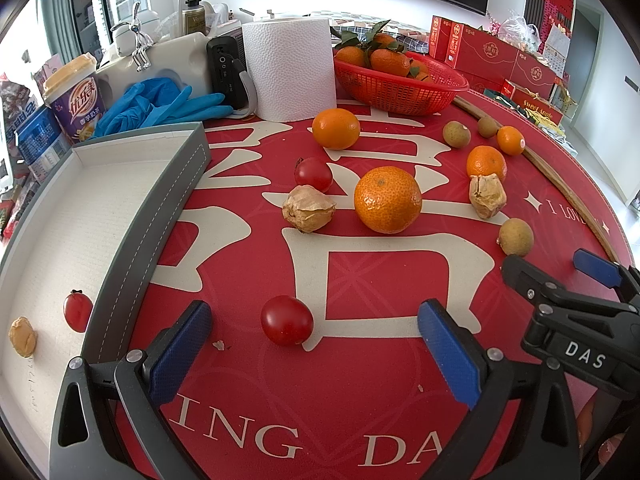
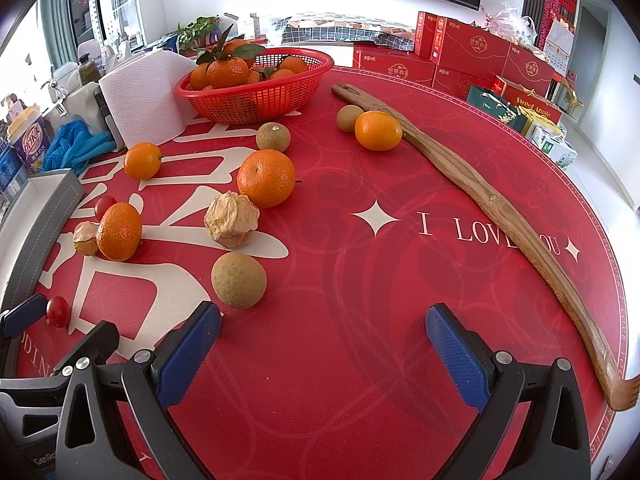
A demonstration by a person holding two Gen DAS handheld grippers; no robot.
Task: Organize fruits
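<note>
My left gripper [image 1: 316, 344] is open and empty, low over the red mat, with a cherry tomato [image 1: 286, 320] lying between its fingers. A grey tray [image 1: 160, 216] at the left holds a cherry tomato [image 1: 77, 311] and a small tan fruit [image 1: 23, 336]. Oranges [image 1: 387, 199], husked physalis [image 1: 308, 208], another tomato [image 1: 313, 174] and brown longans [image 1: 516, 237] lie scattered ahead. My right gripper [image 2: 322, 354] is open and empty over bare mat, with a longan [image 2: 239, 279] just ahead of its left finger. It also shows in the left wrist view [image 1: 552, 270].
A red basket of tangerines [image 1: 400, 80] stands at the back beside a paper towel roll [image 1: 290, 68]. Blue gloves [image 1: 160, 104], a cup [image 1: 74, 100] and clutter sit at back left. A long wooden stick [image 2: 500, 216] lies along the mat's right edge.
</note>
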